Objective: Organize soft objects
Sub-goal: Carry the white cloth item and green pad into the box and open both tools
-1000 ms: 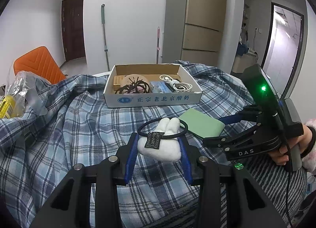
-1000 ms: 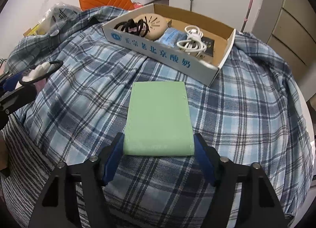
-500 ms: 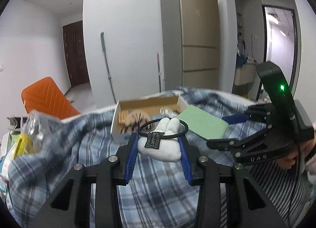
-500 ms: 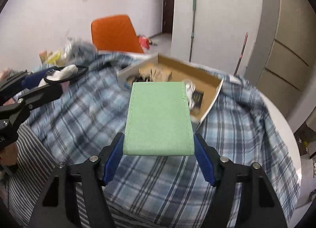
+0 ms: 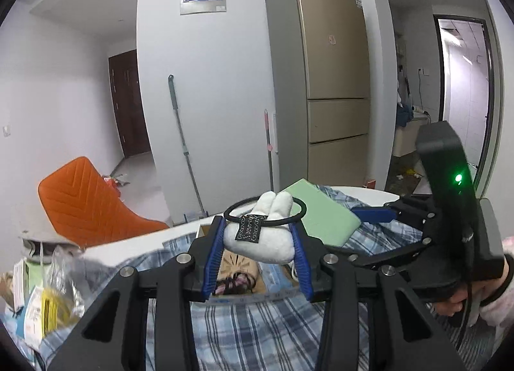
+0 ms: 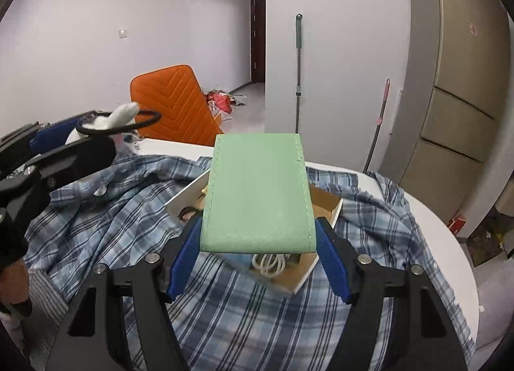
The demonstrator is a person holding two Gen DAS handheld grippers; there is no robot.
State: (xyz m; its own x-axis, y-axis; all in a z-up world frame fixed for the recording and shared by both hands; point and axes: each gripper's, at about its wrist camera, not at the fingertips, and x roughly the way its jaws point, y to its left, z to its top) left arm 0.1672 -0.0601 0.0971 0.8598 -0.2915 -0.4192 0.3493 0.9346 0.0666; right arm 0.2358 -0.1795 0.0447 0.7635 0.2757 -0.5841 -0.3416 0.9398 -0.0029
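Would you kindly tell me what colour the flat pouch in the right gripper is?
Pale green pouch, best seen in the right wrist view.

White walls enclose the room, with a tall gold refrigerator [image 5: 334,82] against one and a dark door [image 5: 128,104] down the hall. An orange chair [image 5: 86,200] stands beside the round white table [image 6: 427,226], and a mop [image 5: 184,143] leans on the wall.

Black claw [image 5: 258,244] frames, blue finger pads [image 6: 332,260], silver screws, green indicator light, fluffy pink sleeve [image 5: 499,306]
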